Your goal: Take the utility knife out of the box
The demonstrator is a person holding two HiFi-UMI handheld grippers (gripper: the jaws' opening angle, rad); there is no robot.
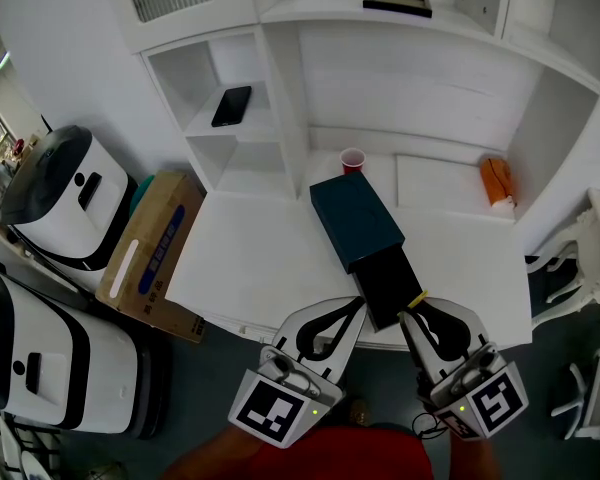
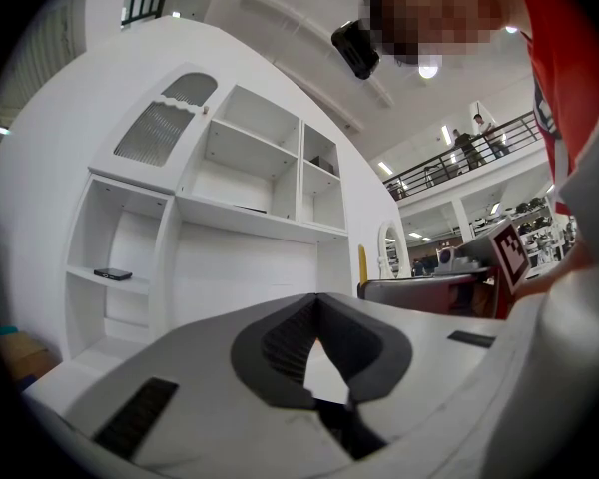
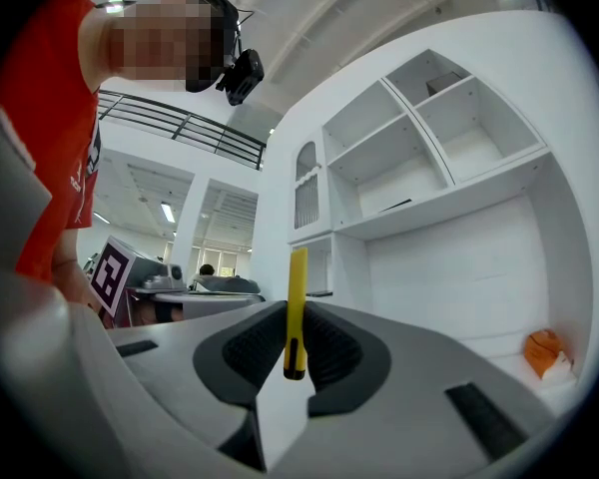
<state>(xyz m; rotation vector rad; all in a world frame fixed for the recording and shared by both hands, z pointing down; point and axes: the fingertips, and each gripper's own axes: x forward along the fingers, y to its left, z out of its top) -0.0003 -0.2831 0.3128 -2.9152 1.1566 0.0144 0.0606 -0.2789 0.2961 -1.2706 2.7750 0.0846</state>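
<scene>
A dark teal box point(image 1: 355, 218) lies on the white table point(image 1: 250, 258), its black drawer point(image 1: 390, 286) slid out toward the table's near edge. My right gripper point(image 1: 412, 313) is at the drawer's near right corner, shut on a yellow utility knife point(image 1: 417, 299). In the right gripper view the knife point(image 3: 296, 312) stands upright between the pads of the gripper point(image 3: 295, 307). My left gripper point(image 1: 359, 305) sits just left of the drawer, tips together and holding nothing. The left gripper view shows the gripper point(image 2: 316, 302) shut, with the drawer's edge point(image 2: 419, 292) to its right.
A red cup point(image 1: 352, 160) stands behind the box and an orange object point(image 1: 497, 181) lies at the back right. A phone point(image 1: 231, 105) rests on a shelf. A cardboard box point(image 1: 152, 253) and white machines point(image 1: 65, 193) stand on the floor at left.
</scene>
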